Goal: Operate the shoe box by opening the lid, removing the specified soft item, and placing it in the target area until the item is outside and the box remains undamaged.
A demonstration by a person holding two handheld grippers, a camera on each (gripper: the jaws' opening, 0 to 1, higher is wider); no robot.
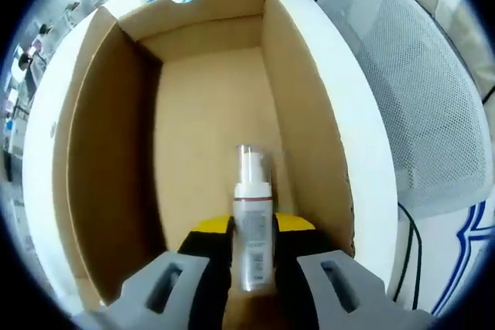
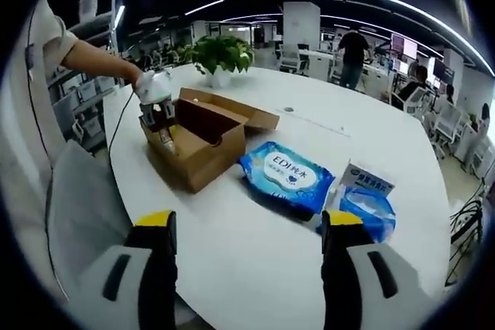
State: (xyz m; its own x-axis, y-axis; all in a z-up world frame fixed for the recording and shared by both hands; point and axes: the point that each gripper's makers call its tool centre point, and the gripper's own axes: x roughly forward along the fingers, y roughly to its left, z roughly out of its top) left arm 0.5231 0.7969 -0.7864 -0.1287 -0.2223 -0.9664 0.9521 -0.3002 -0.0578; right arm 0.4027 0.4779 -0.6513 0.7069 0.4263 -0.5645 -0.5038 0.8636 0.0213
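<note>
Gripping the bottle (image 1: 253,229) upright over the box (image 1: 116,152), left gripper (image 1: 253,246) clamped; right gripper (image 2: 246,226) gapes, far off.

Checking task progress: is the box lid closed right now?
No. In the right gripper view the cardboard box stands open with its lid folded back, and the left hand-held gripper reaches inside.

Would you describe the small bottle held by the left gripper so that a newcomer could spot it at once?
Start at the open cardboard box on the white round table. The left gripper reaches into it, shut on the bottle. It is a slim pump bottle with a clear cap and white collar, unlike the flat blue wipe packs lying outside the box.
</note>
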